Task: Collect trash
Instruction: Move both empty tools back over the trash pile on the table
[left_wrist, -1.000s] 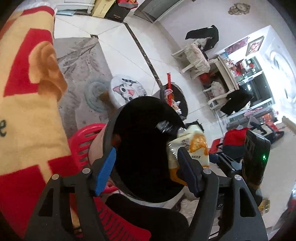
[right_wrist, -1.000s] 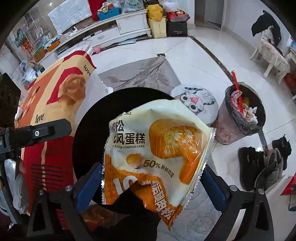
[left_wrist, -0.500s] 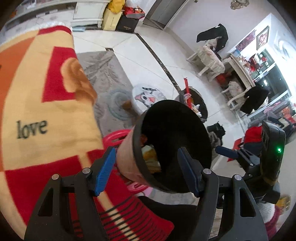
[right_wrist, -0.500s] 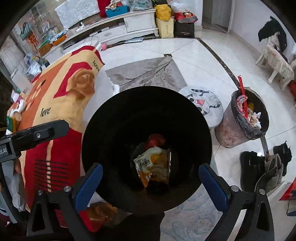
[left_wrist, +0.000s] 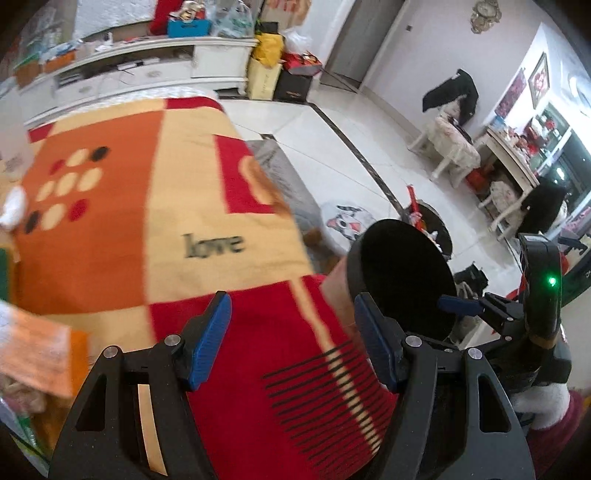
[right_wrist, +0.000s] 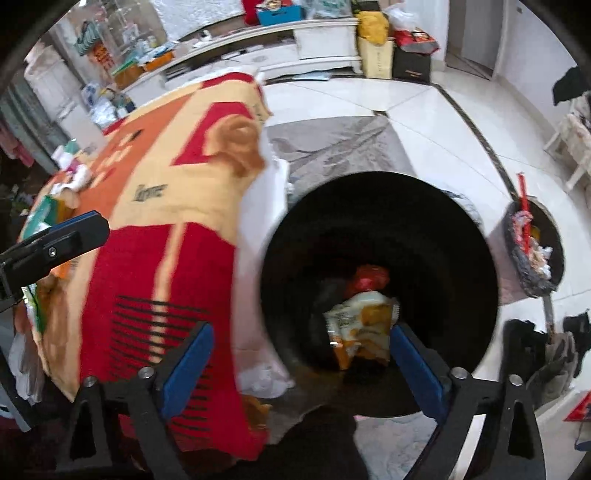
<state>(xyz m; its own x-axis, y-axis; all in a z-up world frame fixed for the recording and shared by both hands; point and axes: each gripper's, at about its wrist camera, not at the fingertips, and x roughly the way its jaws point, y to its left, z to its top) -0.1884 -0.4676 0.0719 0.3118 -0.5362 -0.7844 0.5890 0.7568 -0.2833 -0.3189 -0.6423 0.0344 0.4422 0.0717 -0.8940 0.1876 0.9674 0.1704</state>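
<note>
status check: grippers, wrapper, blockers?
Left gripper open, empty. Right gripper empty, jaws closing. Cake wrapper lies in the black-lined bin. Nothing in the way.

**A:** How does the left gripper (left_wrist: 293, 338) stand?

**B:** Angled downward, its two blue-padded fingers (left_wrist: 208, 341) parted, nothing between them.

**A:** And the right gripper (right_wrist: 301, 363)?

**B:** Also pointed steeply down; its jaws are wide apart and closing, with nothing gripped. In the left wrist view its black body (left_wrist: 509, 321), showing a green light, sits at the right, carried by a hand in a white cuff and dark red sleeve (left_wrist: 543, 413).
</note>
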